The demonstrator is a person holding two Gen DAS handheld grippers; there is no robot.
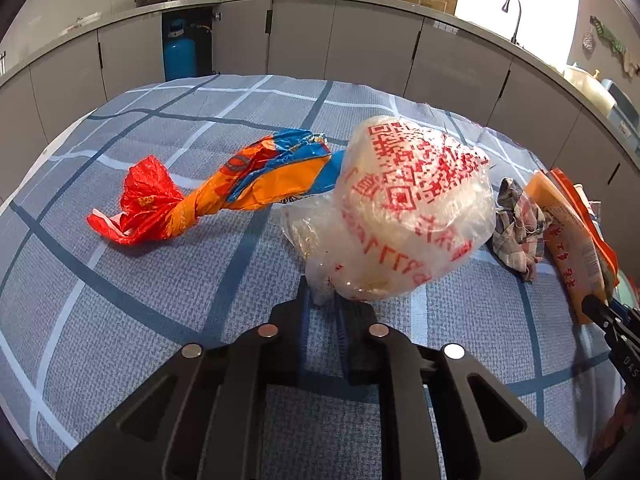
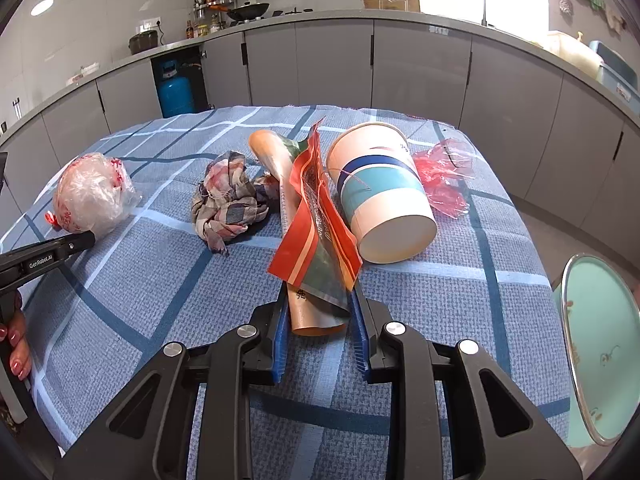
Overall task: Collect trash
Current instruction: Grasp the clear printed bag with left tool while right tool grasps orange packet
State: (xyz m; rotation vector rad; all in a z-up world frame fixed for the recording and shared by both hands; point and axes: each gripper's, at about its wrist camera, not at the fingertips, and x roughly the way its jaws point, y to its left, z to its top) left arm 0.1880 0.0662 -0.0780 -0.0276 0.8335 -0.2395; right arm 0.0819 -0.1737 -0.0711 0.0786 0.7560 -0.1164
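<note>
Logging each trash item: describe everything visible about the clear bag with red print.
The clear bag is thin crinkled plastic, balled up, printed with a red QR code and characters, with something pale inside. It sits on the checked cloth, right of an orange-blue wrapper. The left gripper is shut on its near bottom edge.

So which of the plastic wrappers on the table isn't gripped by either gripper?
The twisted orange, blue and red wrapper. The left gripper pinches the clear red-printed bag; the right gripper clamps the orange snack packet.
</note>
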